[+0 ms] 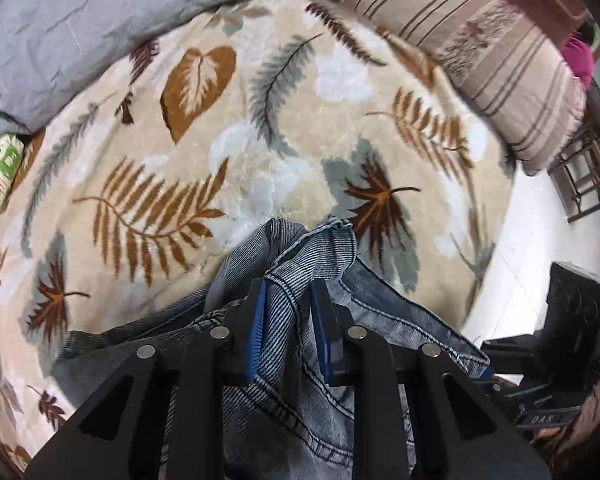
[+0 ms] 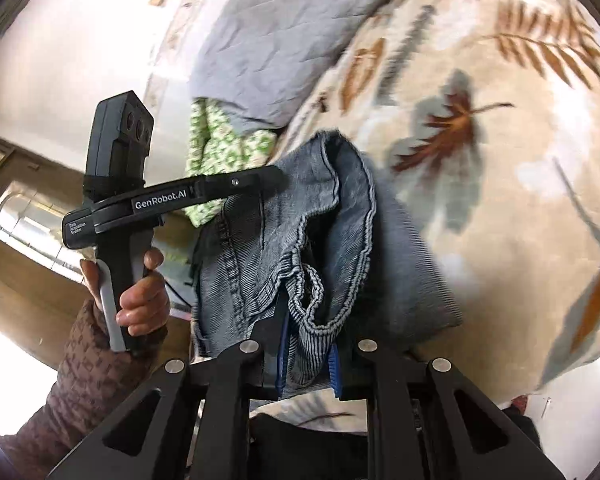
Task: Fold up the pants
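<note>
Leaf-patterned plush blanket (image 1: 260, 128) covered the bed, with a grey quilt (image 1: 80, 32) bunched at its far side, a striped pillow (image 1: 480, 40) along another edge and a green-and-white cloth (image 2: 220, 160) tucked near the quilt. Both tools held the pants (image 1: 300, 272), a pair of washed grey-blue jeans, lifted off the blanket near the bed's edge. The left tool (image 1: 288, 320) was closed on a bunched fold of denim, its blue pads pressing the cloth from either side. The right tool (image 2: 308, 356) was likewise clamped on a gathered, stitched edge of the jeans, which rose in front of it in loose folds. In the right wrist view the person's left hand (image 2: 136, 300) could be seen squeezing the handle of the other tool. The step in hand looked like carrying the jeans over the bed to spread them; no tidy fold showed yet. The next move likely called for drawing the two grips apart and lowering the cloth flat onto the blanket.
</note>
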The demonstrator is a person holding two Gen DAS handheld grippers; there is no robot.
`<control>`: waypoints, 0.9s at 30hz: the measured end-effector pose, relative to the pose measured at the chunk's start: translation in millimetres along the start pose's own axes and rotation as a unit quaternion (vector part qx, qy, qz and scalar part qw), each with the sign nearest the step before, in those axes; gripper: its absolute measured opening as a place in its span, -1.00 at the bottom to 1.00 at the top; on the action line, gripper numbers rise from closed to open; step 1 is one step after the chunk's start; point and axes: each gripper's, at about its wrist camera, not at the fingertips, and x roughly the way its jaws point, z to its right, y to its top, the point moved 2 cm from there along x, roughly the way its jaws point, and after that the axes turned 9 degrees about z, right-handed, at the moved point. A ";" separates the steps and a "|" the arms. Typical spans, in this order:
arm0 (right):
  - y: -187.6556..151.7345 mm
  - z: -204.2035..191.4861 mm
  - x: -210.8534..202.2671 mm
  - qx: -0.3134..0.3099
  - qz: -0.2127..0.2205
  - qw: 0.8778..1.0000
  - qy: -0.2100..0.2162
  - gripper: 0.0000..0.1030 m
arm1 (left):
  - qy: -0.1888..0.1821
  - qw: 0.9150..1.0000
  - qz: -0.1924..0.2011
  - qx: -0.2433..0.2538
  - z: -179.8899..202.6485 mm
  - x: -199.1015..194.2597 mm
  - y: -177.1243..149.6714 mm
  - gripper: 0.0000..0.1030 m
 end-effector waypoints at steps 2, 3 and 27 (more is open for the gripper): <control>0.0 13.2 4.5 0.004 -0.005 1.000 -0.013 -0.70 | 0.011 1.000 -0.004 -0.004 1.7 11.6 -2.4 -0.61; -0.5 21.3 5.4 0.008 -0.010 1.000 -0.018 -0.70 | 0.018 1.000 -0.004 -0.008 1.4 17.2 -3.9 -0.61; 63.3 -5.7 63.5 -0.043 -0.068 0.997 -0.003 0.05 | -0.042 0.936 0.079 -0.339 -104.8 -98.0 -143.0 -0.16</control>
